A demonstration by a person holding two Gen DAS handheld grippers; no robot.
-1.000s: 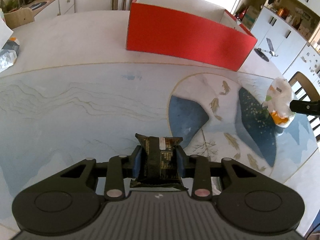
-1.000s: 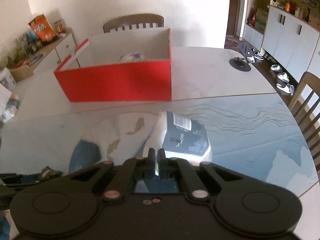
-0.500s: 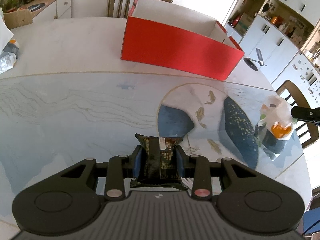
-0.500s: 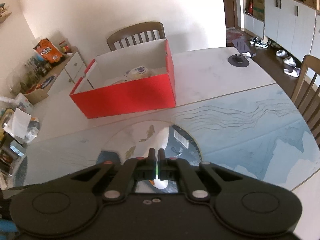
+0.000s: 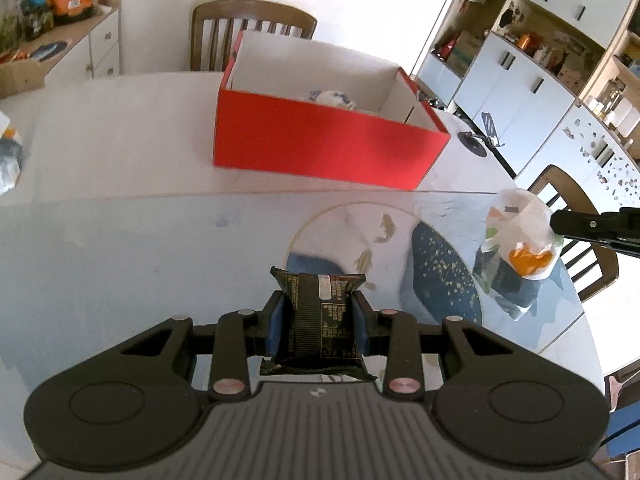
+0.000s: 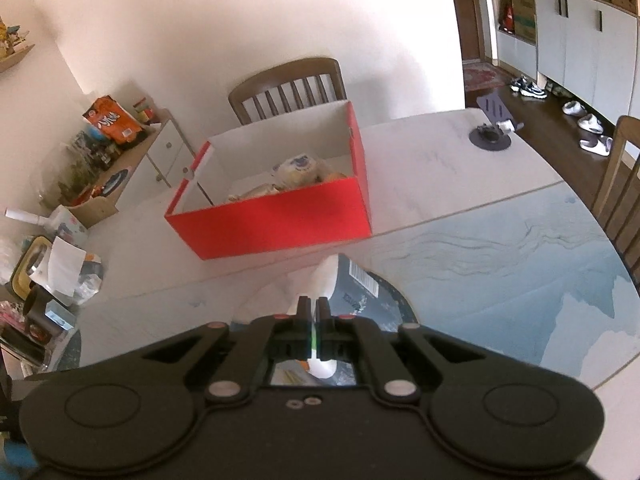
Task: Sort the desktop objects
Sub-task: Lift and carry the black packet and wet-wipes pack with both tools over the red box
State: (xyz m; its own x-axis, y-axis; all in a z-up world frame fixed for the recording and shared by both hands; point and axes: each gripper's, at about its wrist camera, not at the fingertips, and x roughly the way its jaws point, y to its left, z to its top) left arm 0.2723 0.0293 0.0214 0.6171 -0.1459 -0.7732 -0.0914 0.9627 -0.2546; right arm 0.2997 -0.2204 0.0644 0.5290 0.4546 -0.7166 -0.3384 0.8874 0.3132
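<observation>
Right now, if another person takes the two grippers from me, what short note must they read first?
Left gripper: shut on the dark snack packet, held above the table.
Right gripper: shut on the edge of the white snack bag, also off the table.
Red box: open, at the far side; some packets already lie inside.
Left to do: carry both packets to the box and release them there.

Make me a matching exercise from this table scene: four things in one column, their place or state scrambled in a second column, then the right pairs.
1. dark snack packet
2. white snack bag
3. red box
4. black disc

A. open-topped, items inside
B. pinched by the right gripper
C. lies on the table beyond the box
D. clamped in the left gripper

Pairs: 1-D, 2-B, 3-A, 4-C
</observation>
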